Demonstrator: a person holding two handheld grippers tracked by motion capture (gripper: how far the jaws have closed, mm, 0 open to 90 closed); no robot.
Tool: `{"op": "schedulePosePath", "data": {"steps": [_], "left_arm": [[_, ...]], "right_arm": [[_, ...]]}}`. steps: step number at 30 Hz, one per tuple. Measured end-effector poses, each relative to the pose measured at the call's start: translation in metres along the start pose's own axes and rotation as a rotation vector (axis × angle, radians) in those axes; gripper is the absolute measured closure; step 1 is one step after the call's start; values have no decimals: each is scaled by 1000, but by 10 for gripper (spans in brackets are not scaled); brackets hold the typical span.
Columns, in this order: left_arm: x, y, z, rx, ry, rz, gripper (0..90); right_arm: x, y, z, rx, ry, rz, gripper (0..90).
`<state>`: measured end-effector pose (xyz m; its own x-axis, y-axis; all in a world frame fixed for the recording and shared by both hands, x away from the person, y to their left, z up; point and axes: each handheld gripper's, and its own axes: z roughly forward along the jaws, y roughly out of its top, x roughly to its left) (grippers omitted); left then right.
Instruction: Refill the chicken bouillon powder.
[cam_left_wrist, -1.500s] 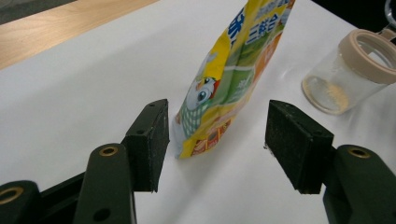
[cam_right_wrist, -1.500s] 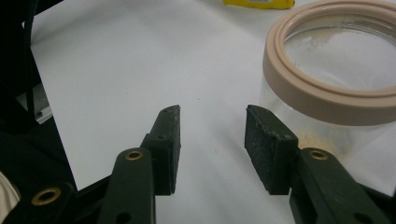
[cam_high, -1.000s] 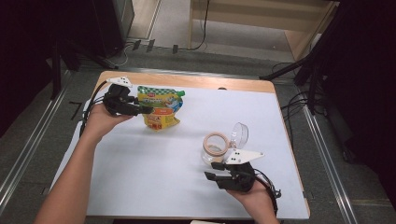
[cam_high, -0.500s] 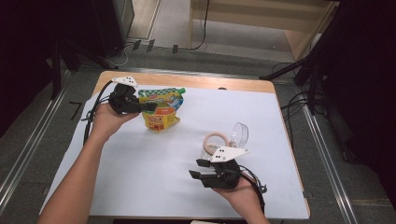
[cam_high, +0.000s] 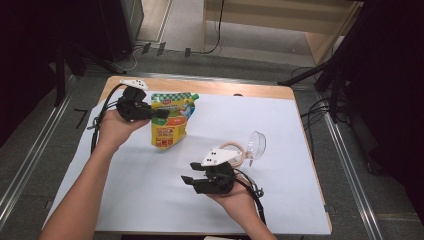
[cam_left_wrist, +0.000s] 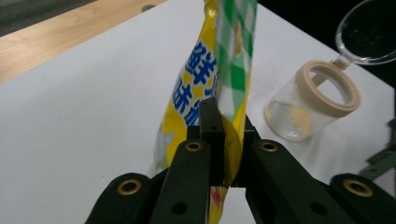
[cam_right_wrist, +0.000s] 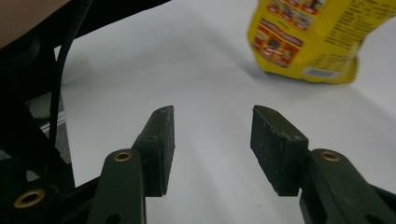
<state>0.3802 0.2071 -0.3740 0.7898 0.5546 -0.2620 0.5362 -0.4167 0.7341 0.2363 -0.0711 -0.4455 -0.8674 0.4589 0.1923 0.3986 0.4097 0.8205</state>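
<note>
Clamping the pouch (cam_left_wrist: 224, 70), the left gripper (cam_left_wrist: 218, 135) view reveals powder in the jar (cam_left_wrist: 310, 100); right gripper (cam_right_wrist: 212, 149) jaws gape empty.

Left gripper (cam_high: 159, 114): black body, white three-cornered plate on top, black cable trailing off; right gripper (cam_high: 191, 177): same black build, white plate, black cable; jaws flat and matt black, brass-coloured rivets at the joints; forearms bare, no sleeves.

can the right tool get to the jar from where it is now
Probably yes. The right tool is open with nothing between its jaws, and the jar lies just beyond that hand on bare table. But the tool points away from the jar, so it must turn first.
</note>
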Motion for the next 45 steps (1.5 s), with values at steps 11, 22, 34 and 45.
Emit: {"op": "schedulePosePath", "data": {"steps": [11,22,34,45], "left_arm": [[-23,8,-18,-7,-32,2,898],[-51,14,-36,-29,-74,12,899],[-81,17,-41,-32,-157,26,899],[-106,20,-43,-33,-210,47,899]], "right_arm": [[2,-6,7,4,-15,26,498],[0,-12,20,-1,-38,24,497],[-5,-16,33,-19,-75,62,508],[-17,-25,41,-49,-126,125,641]]}}
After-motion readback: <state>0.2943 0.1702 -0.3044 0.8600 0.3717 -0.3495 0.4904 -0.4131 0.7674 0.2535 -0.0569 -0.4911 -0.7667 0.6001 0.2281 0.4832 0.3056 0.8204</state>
